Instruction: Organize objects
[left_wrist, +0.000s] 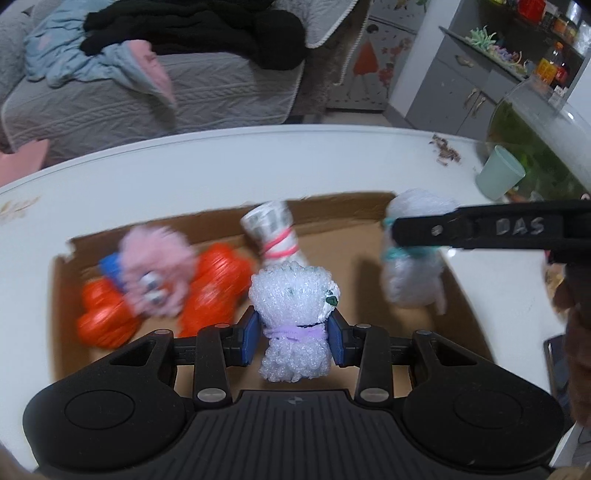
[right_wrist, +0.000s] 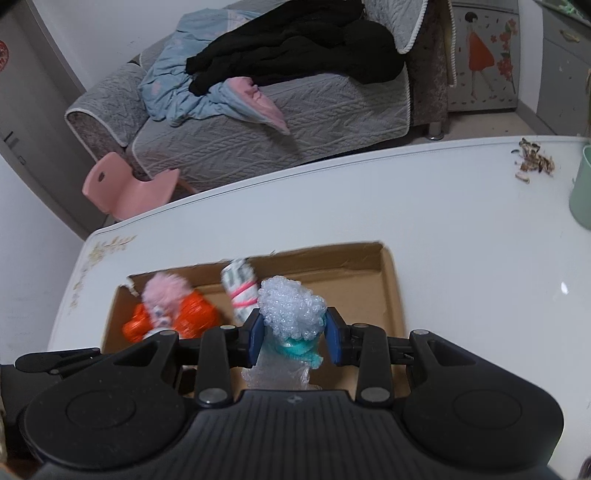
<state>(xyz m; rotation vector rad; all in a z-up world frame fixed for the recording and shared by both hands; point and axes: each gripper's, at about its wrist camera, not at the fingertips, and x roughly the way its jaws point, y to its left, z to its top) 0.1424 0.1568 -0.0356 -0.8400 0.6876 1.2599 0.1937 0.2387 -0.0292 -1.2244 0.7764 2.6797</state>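
- The left tool clamps a bubble-wrap bundle tied with a purple band, its blue pads pressed on both sides, above the near edge of the cardboard box.
- The right tool grips a second bubble-wrap bundle with a teal band, also over the box's near edge.
- Deeper in the box, toward its left end, lie a fluffy pink toy on orange pieces, and near the middle a paper roll bound in pink.
- Beyond, near the counter's far right edge, stand a pale green cup and some scattered crumbs.
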